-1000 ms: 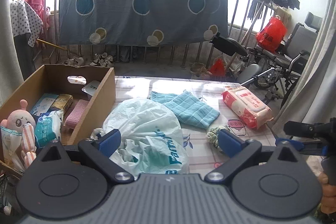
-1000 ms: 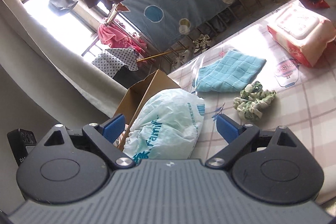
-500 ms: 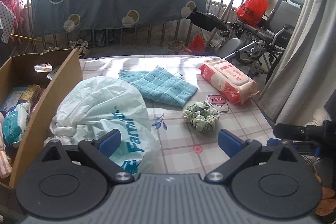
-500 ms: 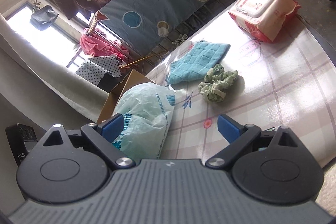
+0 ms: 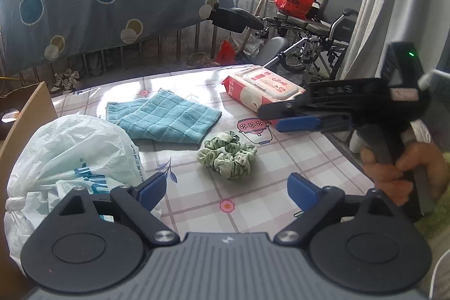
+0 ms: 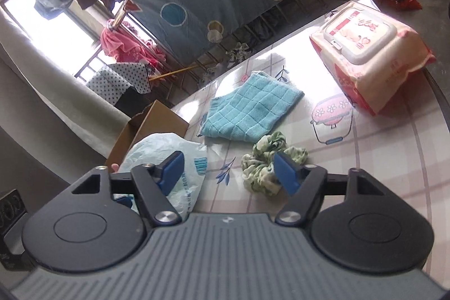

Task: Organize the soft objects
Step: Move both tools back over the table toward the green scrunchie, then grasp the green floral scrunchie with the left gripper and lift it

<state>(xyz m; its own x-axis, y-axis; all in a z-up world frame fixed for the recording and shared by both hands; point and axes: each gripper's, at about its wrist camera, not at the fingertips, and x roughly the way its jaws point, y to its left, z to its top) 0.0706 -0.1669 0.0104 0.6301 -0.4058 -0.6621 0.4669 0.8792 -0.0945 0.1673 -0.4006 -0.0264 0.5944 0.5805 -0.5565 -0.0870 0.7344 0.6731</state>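
- Your left gripper point(image 5: 225, 187) sits low in the left wrist view, jaws wide apart with nothing between them. They've just eased in a little.
- Your right gripper point(image 6: 227, 170) has just been narrowing a lot. The jaws are about halfway in and not clamped on anything.
- In the right wrist view the scrunchie point(image 6: 270, 165) is lower centre. The right-hand pad overlaps it in the picture, but I can't tell if it's touching.
- In the left wrist view that same scrunchie point(image 5: 226, 156) lies on the table point(image 5: 295, 159) mid-frame, just ahead of your open jaws.
- The towel point(image 5: 166, 117) is folded flat just beyond the scrunchie, up and to the left.
- The bag point(image 5: 70, 159) is bunched at the left, right against the box point(image 5: 25, 114) wall. Your left-hand pad overlaps its edge.
- The wipes point(image 5: 261, 89) sit right of centre, further back on the table.
- At the right edge of the left wrist view your hand point(image 5: 402, 167) grips the right gripper's handle, and that gripper reaches in over the table near the wipes.
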